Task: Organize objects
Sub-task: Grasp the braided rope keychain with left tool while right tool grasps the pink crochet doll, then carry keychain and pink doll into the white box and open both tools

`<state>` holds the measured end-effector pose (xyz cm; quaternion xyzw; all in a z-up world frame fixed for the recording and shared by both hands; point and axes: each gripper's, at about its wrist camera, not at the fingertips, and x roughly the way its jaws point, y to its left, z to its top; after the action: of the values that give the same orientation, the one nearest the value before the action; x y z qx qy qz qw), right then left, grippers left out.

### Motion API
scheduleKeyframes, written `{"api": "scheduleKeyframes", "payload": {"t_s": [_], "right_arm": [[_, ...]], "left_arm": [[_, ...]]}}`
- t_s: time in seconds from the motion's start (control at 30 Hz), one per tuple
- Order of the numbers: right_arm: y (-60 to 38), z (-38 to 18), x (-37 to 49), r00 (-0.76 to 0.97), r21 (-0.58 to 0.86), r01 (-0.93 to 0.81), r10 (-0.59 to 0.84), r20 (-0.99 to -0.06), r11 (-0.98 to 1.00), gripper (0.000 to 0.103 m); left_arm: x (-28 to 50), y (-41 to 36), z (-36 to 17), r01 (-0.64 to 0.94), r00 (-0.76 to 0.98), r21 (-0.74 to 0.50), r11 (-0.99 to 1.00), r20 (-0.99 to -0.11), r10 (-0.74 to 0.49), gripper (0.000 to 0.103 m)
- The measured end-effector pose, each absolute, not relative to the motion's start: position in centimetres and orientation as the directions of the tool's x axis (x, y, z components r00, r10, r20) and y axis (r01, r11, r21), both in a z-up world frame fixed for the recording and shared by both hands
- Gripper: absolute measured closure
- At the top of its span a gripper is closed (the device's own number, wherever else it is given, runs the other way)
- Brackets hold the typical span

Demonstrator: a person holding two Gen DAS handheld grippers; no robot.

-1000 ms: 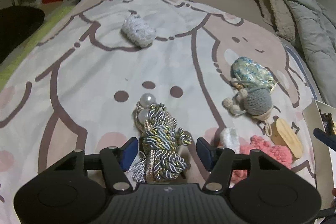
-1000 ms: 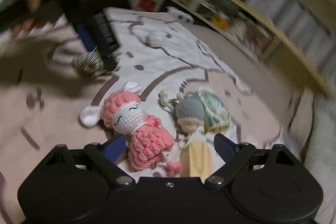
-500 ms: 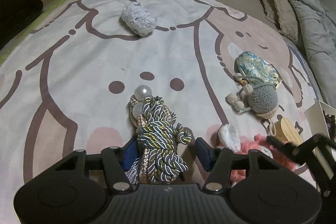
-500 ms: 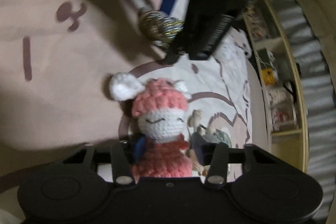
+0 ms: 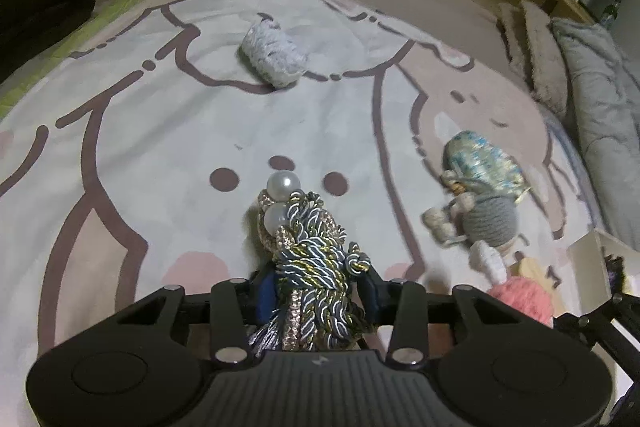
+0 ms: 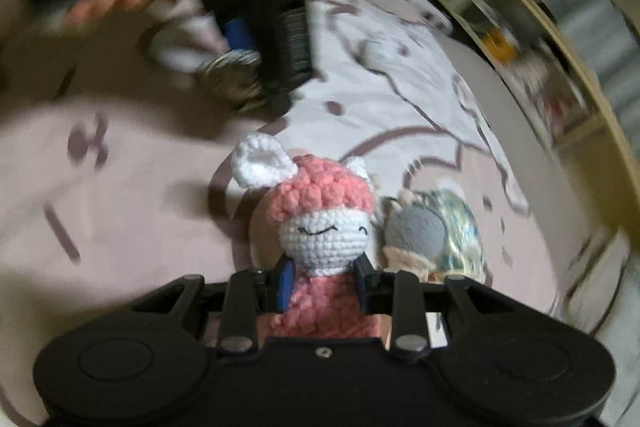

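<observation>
My left gripper [image 5: 318, 293] is shut on a braided rope bundle [image 5: 316, 267] in dark blue, gold and white, with two pearl beads at its far end, held above the cartoon-print bedspread [image 5: 160, 131]. My right gripper [image 6: 324, 281] is shut on the body of a pink and white crochet bunny doll [image 6: 320, 223], whose head sticks up past the fingers. The pink doll also shows in the left wrist view [image 5: 522, 297] at the lower right. The rope bundle appears blurred in the right wrist view [image 6: 236, 79] under the other gripper.
A white knitted pouch [image 5: 274, 57] lies far up the bedspread. A grey crochet doll [image 5: 488, 219] and a blue-gold brocade pouch [image 5: 482, 163] lie at the right. A wooden tag [image 5: 528, 267] lies near them. A box edge [image 5: 588, 259], pillows and a folded duvet [image 5: 596, 107] stand at the right. Shelves line the back.
My left gripper closed on the rope bundle and lifted it. My right gripper closed on the pink bunny doll and raised it off the bedspread.
</observation>
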<state>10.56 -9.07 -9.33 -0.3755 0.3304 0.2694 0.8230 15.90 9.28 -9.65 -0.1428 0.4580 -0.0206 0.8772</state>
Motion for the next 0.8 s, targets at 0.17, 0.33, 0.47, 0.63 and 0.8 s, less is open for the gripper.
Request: {"api": "scheduleKeyframes", "payload": {"t_s": [0.17, 0.33, 0.47, 0.63, 0.8], "right_arm": [[-12.0, -6.5, 11.9, 0.593, -0.2, -0.584, 0.245, -0.767, 0.787, 0.071], [-14.9, -5.0, 12.5, 0.586, -0.023, -0.447, 0.274, -0.762, 0.894, 0.071], [-16.3, -4.4, 13.5, 0.568, 0.1, -0.365, 0.307, -0.764, 0.926, 0.071], [-18.4, -3.7, 13.0, 0.559, 0.166, -0.299, 0.314, -0.768, 0.94, 0.071], [-20.2, -2.3, 11.8, 0.564, 0.167, -0.28, 0.303, -0.768, 0.945, 0.071]], "left_arm": [[14.8, 7.7, -8.2, -0.046, 0.611, -0.281, 0.958, -0.767, -0.196, 0.06], [13.6, 6.6, -6.6, 0.002, 0.647, -0.304, 0.953, -0.726, -0.233, 0.06], [12.5, 6.1, -5.4, 0.033, 0.671, -0.294, 0.955, -0.702, -0.24, 0.06], [11.1, 5.5, -3.8, 0.067, 0.695, -0.295, 0.953, -0.672, -0.257, 0.06], [10.2, 4.8, -2.7, 0.112, 0.703, -0.275, 0.955, -0.657, -0.272, 0.06]]}}
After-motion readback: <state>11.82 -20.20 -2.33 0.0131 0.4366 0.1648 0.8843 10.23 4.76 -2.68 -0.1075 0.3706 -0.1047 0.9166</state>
